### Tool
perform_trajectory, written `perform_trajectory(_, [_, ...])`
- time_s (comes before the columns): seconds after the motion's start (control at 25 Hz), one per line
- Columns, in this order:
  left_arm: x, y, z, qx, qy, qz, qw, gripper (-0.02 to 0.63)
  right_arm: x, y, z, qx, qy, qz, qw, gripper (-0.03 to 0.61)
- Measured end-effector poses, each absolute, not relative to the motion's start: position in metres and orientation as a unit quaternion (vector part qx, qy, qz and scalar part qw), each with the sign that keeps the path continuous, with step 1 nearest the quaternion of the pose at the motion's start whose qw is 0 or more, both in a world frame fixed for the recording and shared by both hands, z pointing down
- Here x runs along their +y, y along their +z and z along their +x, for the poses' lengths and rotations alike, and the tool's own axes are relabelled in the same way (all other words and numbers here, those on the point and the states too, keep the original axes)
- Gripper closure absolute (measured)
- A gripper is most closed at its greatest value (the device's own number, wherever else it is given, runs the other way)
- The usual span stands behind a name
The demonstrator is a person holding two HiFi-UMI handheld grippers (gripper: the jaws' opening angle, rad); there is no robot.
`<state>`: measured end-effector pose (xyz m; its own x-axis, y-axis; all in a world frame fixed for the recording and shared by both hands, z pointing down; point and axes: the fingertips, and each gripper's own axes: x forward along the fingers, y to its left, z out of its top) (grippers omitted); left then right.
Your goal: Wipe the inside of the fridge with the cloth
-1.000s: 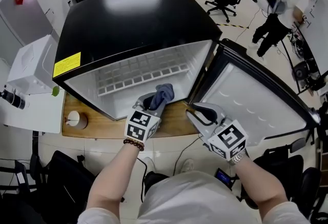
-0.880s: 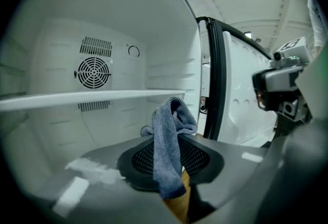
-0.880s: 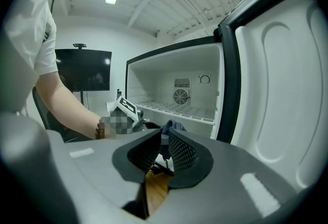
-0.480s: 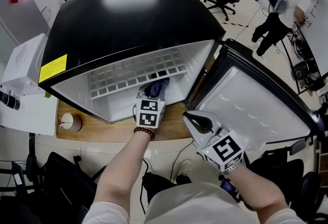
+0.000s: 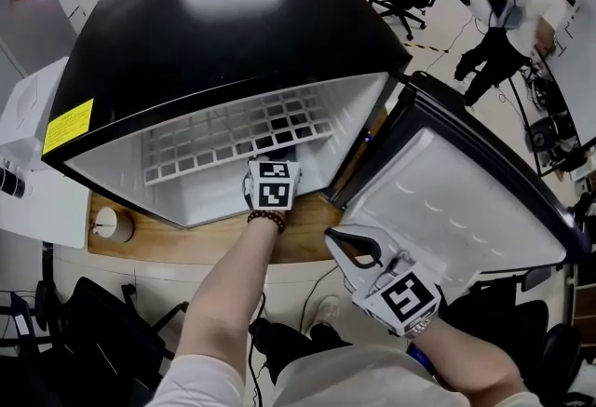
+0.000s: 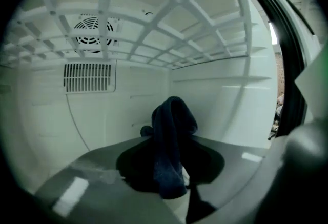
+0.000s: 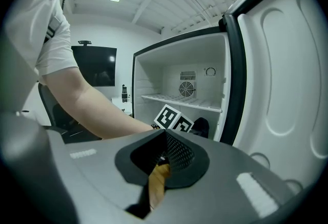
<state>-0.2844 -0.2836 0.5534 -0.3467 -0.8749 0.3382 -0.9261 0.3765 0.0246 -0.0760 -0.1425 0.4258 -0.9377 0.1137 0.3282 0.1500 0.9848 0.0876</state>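
- Left hand-held gripper [image 5: 272, 174]: clamped on the dark blue cloth [image 6: 170, 156], reaching into the open fridge [image 5: 233, 33] beneath the wire shelf [image 5: 223, 130].
- Cloth: bunched between the jaws, inside the white compartment.
- Right hand-held gripper [image 5: 346, 242]: jaws together, empty, outside the fridge near its open door [image 5: 447, 200].
- Fridge: stands on a wooden surface [image 5: 205, 242].
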Motion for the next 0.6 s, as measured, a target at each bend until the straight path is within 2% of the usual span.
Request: perform_trajectory(0.6, [-0.327, 0.561, -0.306, -0.808, 0.083, 0.560, 0.164, 0.512, -0.156, 0.432, -0.071, -0.983, -0.039, -0.068, 0.166, 0.577])
